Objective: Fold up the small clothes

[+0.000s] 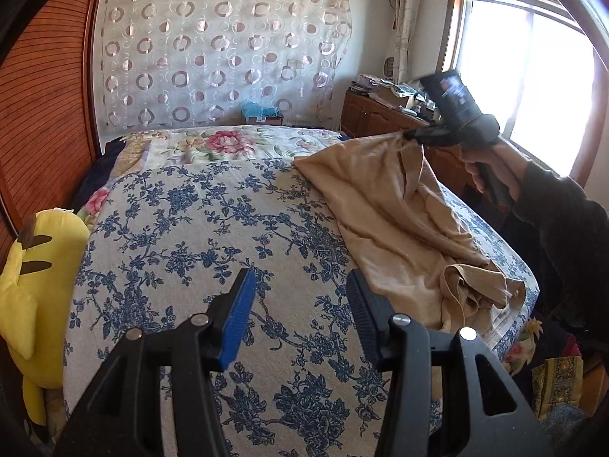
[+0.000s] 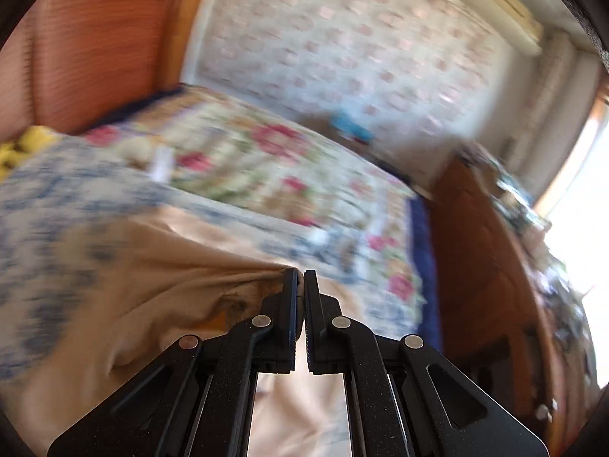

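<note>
Tan cloth point(image 1: 384, 205) was held up by one corner.
The right gripper point(image 2: 300, 278) was pinched tight on it, tipped down; the cloth hung long below it. The left gripper point(image 1: 300, 297) was held half open, empty.

A home bedroom: quilted bed point(image 1: 213, 228), wooden headboard point(image 1: 42, 114), curtained window point(image 1: 533, 76)

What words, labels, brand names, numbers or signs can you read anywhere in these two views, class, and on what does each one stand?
None can be read.
Right gripper: a pale patch on its dark body, too blurred to read.
Small box by the patterned curtain: a white label, too small to read.
Cluttered wooden cabinet: any print on the items there is too small to tell.
Right wrist view: motion blur, nothing legible.
</note>
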{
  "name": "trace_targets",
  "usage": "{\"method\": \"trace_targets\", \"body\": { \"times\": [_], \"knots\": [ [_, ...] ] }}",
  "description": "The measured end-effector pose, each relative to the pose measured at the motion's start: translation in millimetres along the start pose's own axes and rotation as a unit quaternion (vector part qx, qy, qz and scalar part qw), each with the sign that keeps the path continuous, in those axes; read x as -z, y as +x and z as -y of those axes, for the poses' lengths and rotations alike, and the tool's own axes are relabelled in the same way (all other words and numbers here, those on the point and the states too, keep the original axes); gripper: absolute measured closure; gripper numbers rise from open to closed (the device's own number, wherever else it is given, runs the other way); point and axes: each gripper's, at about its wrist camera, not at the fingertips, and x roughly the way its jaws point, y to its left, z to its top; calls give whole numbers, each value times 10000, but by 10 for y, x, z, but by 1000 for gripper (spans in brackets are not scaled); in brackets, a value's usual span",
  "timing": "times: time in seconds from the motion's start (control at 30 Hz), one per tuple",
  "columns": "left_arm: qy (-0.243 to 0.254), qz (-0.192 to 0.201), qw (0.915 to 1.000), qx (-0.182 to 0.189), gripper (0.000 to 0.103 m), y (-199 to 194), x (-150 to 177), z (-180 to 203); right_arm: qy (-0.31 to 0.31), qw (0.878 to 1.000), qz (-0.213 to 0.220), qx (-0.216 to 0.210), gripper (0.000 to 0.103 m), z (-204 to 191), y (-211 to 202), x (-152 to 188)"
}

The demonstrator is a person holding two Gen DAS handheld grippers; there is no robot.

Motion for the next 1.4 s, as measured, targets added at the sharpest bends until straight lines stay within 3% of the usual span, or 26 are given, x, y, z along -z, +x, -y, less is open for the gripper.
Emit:
{"method": "trace_targets", "body": {
  "times": [0.03, 0.1, 0.17, 0.27, 0.37, 0.5, 0.63, 0.7, 0.77, 0.83, 0.97, 1.07, 1.13, 1.2, 1.4],
  "knots": [
    [0, -7, 10000, 3, 54, 1, 2, 3, 45, 9997, -148, 208, 101, 79, 128, 39],
    [10, -23, 10000, 9, 54, 5, 6, 21, 273, 9983, -350, 390, 88, 246, 295, 143],
    [12, -45, 10000, 22, 54, 17, 12, 38, 663, 9971, -367, 114, 76, 389, 313, 248],
    [38, -80, 9999, 49, 54, 55, 25, 85, 1109, 9927, -210, -424, 75, 471, 197, 366],
    [48, -102, 9999, 84, 54, 87, 24, 143, 1057, 9889, -78, -1042, 75, 283, 34, 431],
    [133, -113, 9998, 132, 54, 100, 15, 223, 729, 9864, -113, -1467, 68, -122, -78, 473],
    [193, -133, 9996, 160, 54, 109, -4, 265, 131, 9938, -497, -989, 66, -372, 59, 584],
    [200, -132, 9995, 184, 54, 118, -6, 284, 120, 9928, -662, -990, 66, -329, 148, 653],
    [209, -146, 9995, 205, 54, 135, 0, 297, 242, 9912, -651, -1128, 91, -197, 164, 717],
    [202, -168, 9994, 230, 54, 156, 19, 304, 321, 9937, -502, -953, 97, -33, 100, 758],
    [202, -206, 9992, 276, 54, 198, 42, 339, 696, 9950, -548, -456, 97, 377, 88, 849],
    [224, -223, 9990, 301, 54, 213, 51, 368, 742, 9952, -558, -314, 97, 486, 44, 884],
    [249, -231, 9990, 300, 54, 217, 48, 392, 741, 9955, -578, -101, 75, 478, -7, 873],
    [252, -233, 9989, 319, 54, 226, 46, 413, 828, 9952, -423, -306, 69, 458, -102, 850],
    [276, -261, 9987, 337, 54, 242, 59, 450, 1186, 9817, -184, -1479, 69, 132, -181, 699]
  ]
}}
